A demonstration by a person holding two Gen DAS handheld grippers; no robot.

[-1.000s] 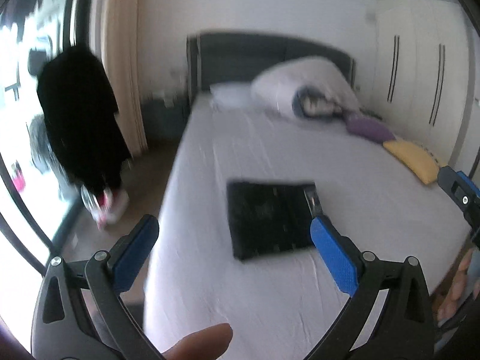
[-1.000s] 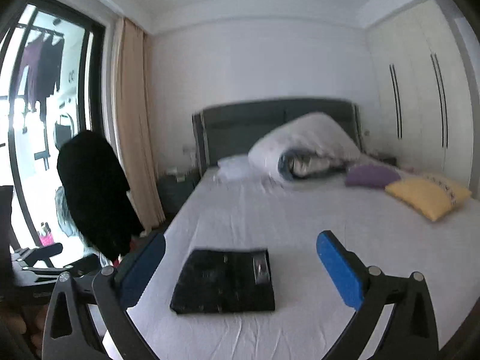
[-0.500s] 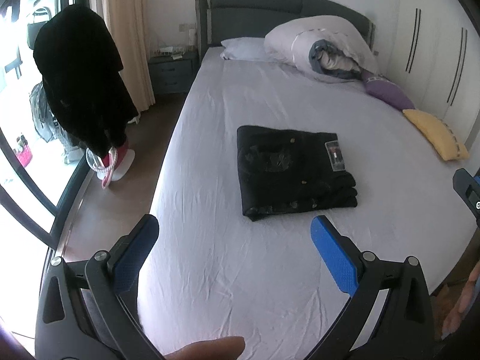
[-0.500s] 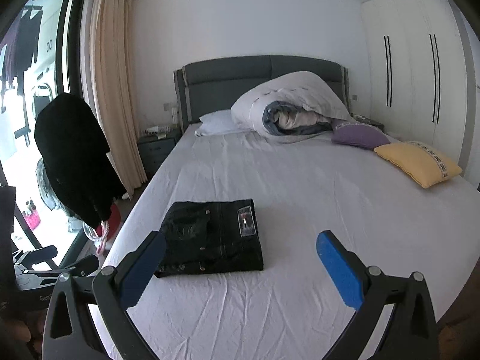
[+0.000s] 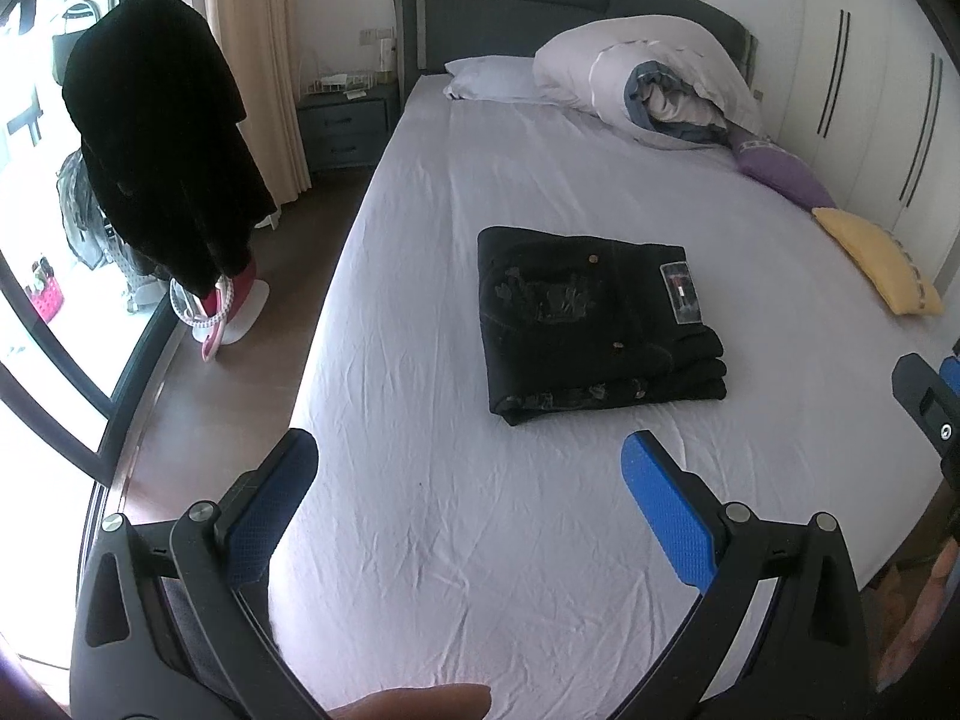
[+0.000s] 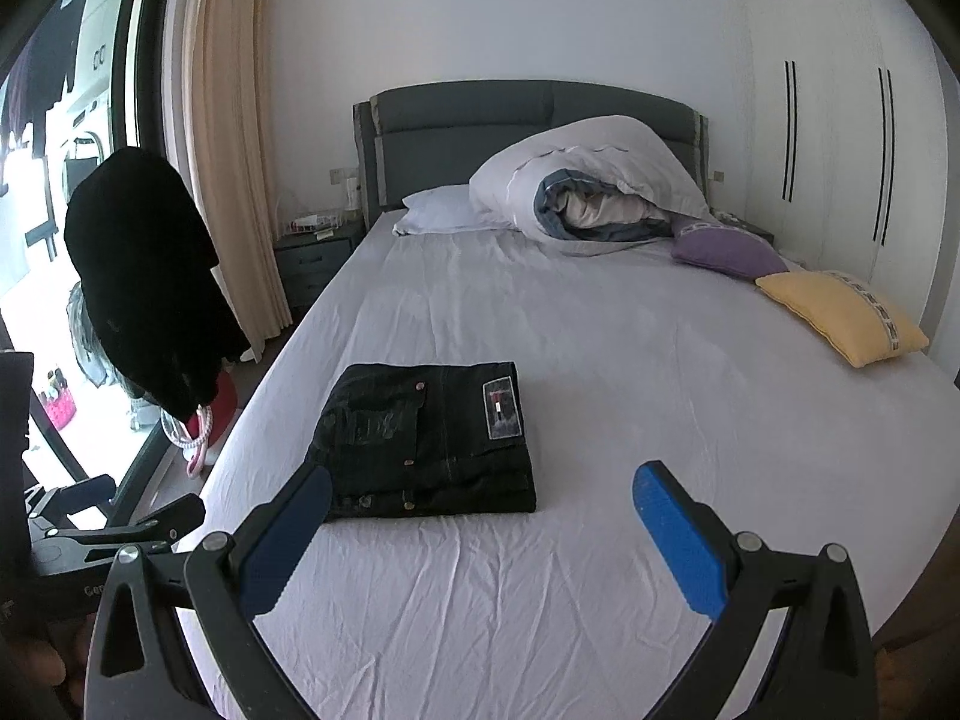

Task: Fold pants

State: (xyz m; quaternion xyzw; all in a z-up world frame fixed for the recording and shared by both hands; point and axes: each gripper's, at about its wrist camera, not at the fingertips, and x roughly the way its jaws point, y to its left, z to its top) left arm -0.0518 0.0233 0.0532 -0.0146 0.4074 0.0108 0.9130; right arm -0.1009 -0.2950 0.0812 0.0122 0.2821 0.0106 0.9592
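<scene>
Black pants (image 5: 594,324) lie folded into a compact rectangle in the middle of the bed, a label patch facing up; the same pants (image 6: 429,438) show in the right wrist view. My left gripper (image 5: 468,456) hangs open over the near sheet, short of the pants, nothing between its blue pads. My right gripper (image 6: 480,486) is also open and holds nothing, just in front of the pants' near edge. Part of the right gripper (image 5: 930,402) shows at the right edge of the left wrist view.
The bed (image 5: 540,540) has a white sheet, a rolled duvet (image 6: 594,192), a white pillow (image 6: 444,210), a purple cushion (image 6: 726,252) and a yellow cushion (image 6: 840,312) at the far and right side. A dark coat (image 5: 162,156) hangs left by the window, near a nightstand (image 5: 345,126).
Both views tilted down and drew nearer over the bed; the pants now sit larger in frame. The pants stay folded, unmoved. Both grippers stayed open.
</scene>
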